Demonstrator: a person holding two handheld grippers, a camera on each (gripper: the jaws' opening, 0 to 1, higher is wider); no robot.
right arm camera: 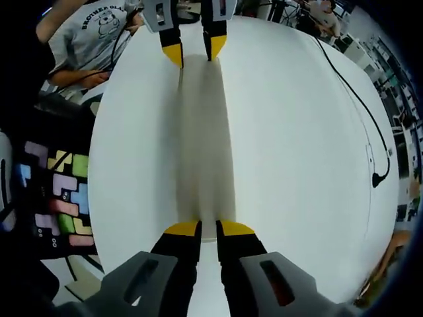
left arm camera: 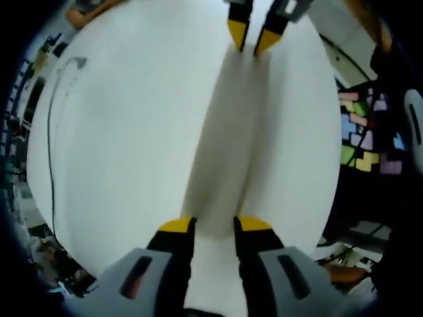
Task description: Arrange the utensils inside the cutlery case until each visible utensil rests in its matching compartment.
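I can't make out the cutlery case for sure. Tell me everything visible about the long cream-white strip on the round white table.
The long cream-white strip is plain, smooth and matte, slightly darker than the round white table it lies flat on. It is blurred, so no compartments, utensils or seams can be made out. It runs straight between the two grippers. The left gripper straddles one end and the right gripper the other; whether they grip it is unclear.

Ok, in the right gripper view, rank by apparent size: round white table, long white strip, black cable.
Largest to smallest:
1. Round white table
2. Long white strip
3. Thin black cable
The gaps are plain, no ties.
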